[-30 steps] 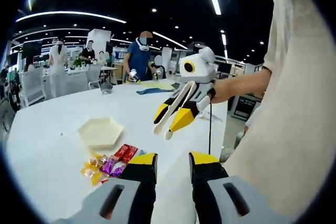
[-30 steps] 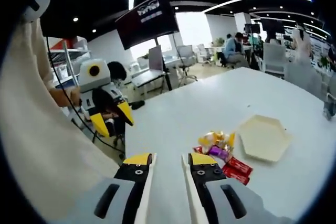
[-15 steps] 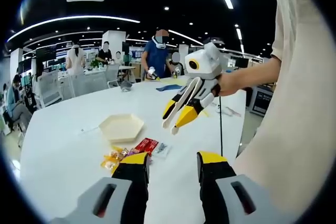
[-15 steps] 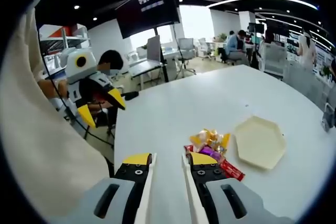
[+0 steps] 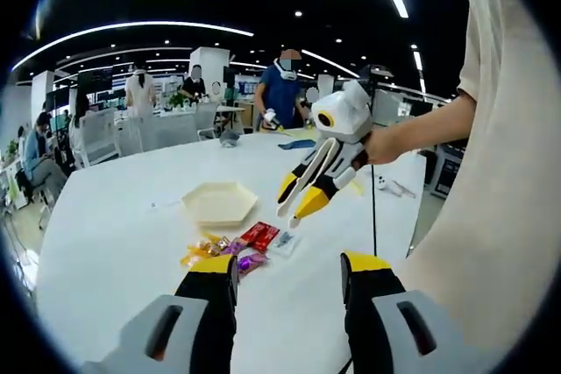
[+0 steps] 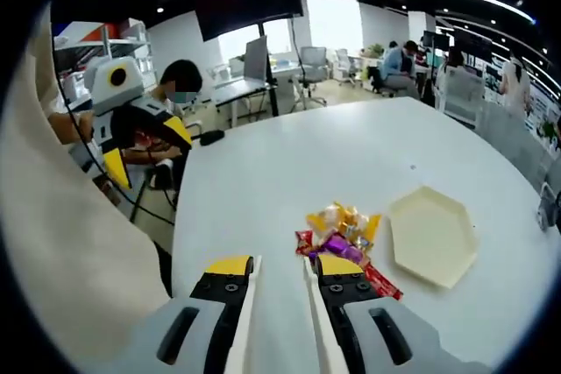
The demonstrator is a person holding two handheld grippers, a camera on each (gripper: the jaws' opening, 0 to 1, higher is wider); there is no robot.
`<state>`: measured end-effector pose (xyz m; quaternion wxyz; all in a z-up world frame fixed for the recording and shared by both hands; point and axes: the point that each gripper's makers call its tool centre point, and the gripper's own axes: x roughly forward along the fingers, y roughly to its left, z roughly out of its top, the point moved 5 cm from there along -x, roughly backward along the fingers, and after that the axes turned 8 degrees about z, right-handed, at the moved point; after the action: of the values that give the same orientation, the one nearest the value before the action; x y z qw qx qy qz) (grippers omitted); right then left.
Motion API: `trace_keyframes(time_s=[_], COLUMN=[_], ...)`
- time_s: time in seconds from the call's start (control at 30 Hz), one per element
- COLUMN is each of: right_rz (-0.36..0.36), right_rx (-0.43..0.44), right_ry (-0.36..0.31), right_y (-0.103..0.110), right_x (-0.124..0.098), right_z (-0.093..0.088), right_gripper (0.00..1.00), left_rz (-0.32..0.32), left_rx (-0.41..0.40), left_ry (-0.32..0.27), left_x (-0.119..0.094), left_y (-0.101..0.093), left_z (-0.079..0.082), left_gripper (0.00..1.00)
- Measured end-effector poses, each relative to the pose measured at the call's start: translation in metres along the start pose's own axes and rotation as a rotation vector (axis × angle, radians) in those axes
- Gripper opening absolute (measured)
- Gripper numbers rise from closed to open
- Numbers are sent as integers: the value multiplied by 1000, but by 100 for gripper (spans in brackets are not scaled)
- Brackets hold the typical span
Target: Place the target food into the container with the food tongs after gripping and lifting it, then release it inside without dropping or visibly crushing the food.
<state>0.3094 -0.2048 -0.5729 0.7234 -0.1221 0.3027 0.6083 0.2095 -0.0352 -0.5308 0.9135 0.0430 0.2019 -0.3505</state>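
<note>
On the white bench (image 6: 351, 164) a small heap of wrapped candies (image 6: 342, 232) lies just beside a cream hexagonal tray (image 6: 434, 236), not touching it. A red candy bar (image 6: 379, 283) at the heap's edge points its long axis slantwise from near the right tongs (image 6: 280, 269) toward the tray's near corner. The right tongs hover close to the heap, jaws a narrow gap apart, gripping nothing. The left tongs (image 5: 289, 271) are spread wide and empty, above the bench near the heap (image 5: 230, 250) and tray (image 5: 219, 202).
</note>
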Motion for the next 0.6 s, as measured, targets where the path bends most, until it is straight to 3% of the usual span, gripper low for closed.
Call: trace_keyframes(time_s=[0.6], right_rz=[-1], right_rx=[-23], right_ry=[98], right_y=[-23], right_x=[29], right_z=[-12], right_gripper=[28], left_rz=[39], left_rx=[-34], left_ry=[7], left_x=[-7], left_y=[7], left_z=[-6], left_gripper=[57])
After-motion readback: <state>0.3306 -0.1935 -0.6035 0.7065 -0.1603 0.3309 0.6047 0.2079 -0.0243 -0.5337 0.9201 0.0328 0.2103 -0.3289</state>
